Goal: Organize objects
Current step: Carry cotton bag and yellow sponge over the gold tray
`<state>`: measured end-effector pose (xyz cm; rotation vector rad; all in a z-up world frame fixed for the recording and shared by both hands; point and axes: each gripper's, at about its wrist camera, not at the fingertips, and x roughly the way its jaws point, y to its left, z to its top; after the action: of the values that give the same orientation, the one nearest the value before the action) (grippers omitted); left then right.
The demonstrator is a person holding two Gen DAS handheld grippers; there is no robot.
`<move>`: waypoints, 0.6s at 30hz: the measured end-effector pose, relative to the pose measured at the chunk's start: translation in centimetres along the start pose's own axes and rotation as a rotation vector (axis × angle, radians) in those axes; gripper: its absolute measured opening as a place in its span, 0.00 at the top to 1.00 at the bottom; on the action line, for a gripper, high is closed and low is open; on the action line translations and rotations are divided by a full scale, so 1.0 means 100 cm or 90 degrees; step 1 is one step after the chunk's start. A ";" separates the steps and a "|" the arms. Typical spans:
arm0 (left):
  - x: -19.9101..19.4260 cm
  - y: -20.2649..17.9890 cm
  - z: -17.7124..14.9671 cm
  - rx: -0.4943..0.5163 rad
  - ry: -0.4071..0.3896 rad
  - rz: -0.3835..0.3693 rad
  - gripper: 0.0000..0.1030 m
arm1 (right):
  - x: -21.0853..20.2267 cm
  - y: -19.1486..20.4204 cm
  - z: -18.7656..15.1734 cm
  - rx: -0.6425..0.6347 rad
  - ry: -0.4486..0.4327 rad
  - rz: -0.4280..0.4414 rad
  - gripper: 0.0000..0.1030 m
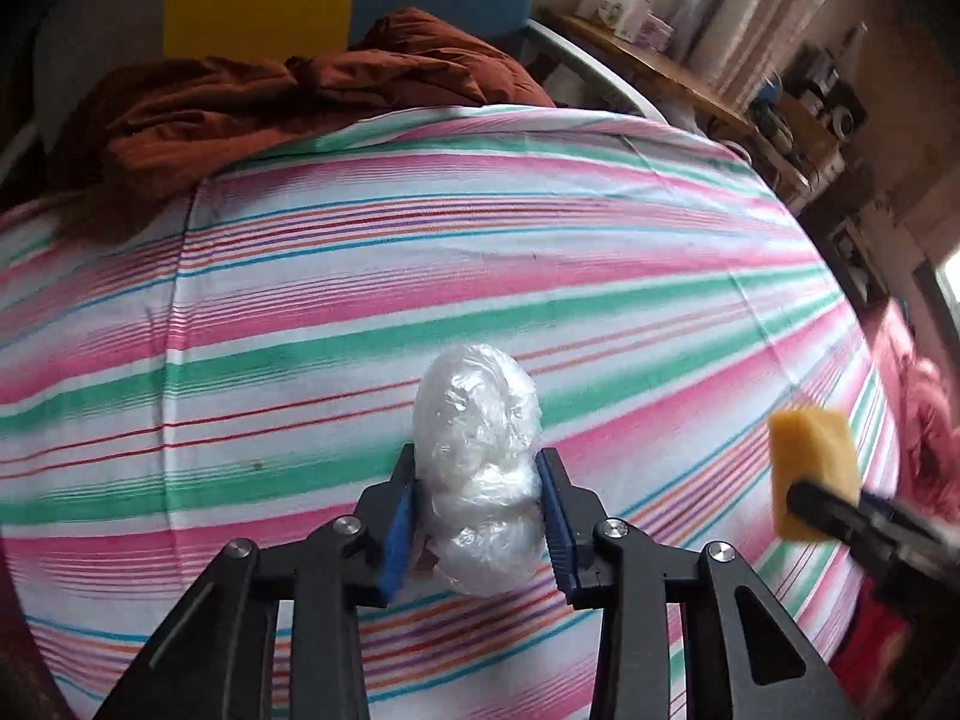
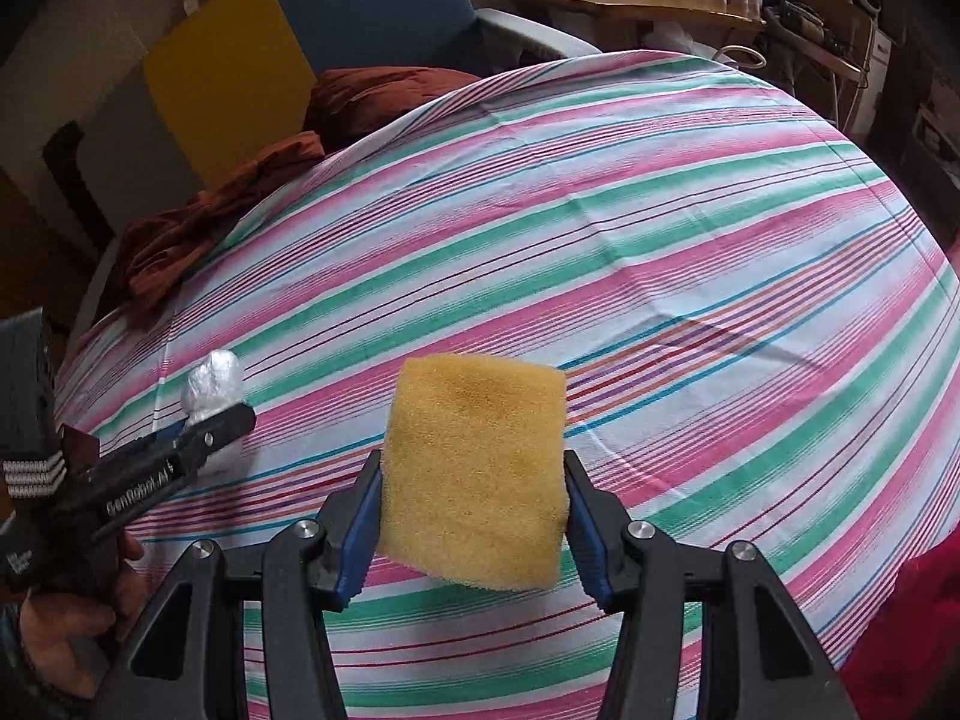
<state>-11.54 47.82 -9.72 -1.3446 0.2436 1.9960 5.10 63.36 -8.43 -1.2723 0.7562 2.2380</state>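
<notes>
A crumpled clear plastic bundle (image 1: 477,468) sits between the blue pads of my left gripper (image 1: 480,483), which is shut on it just above the striped cloth (image 1: 420,252). The same plastic bundle (image 2: 213,384) shows at the left of the right wrist view, pinched by the left gripper (image 2: 210,420). My right gripper (image 2: 474,480) is shut on a yellow sponge (image 2: 477,468), held over the cloth. In the left wrist view the yellow sponge (image 1: 810,468) appears at the far right, blurred, with a black finger of the right gripper across it.
A rust-brown crumpled fabric (image 1: 288,102) lies at the far edge of the striped cloth. Behind it stands a blue and yellow chair back (image 2: 300,30). A wooden shelf (image 2: 630,0) with boxes runs along the back right. A hand (image 2: 66,618) holds the left gripper's handle.
</notes>
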 end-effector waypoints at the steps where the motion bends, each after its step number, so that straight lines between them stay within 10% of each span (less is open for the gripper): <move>1: -0.002 -0.001 -0.004 0.012 -0.003 0.004 0.64 | -0.001 0.001 0.000 -0.001 -0.002 0.002 0.47; 18: -0.083 0.014 -0.073 0.073 -0.089 0.068 0.65 | -0.003 0.017 -0.001 -0.041 0.001 0.029 0.47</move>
<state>-5.33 39.34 -6.08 -1.1369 0.3650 2.1198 4.27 62.04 -7.78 -1.2989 0.7247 2.3155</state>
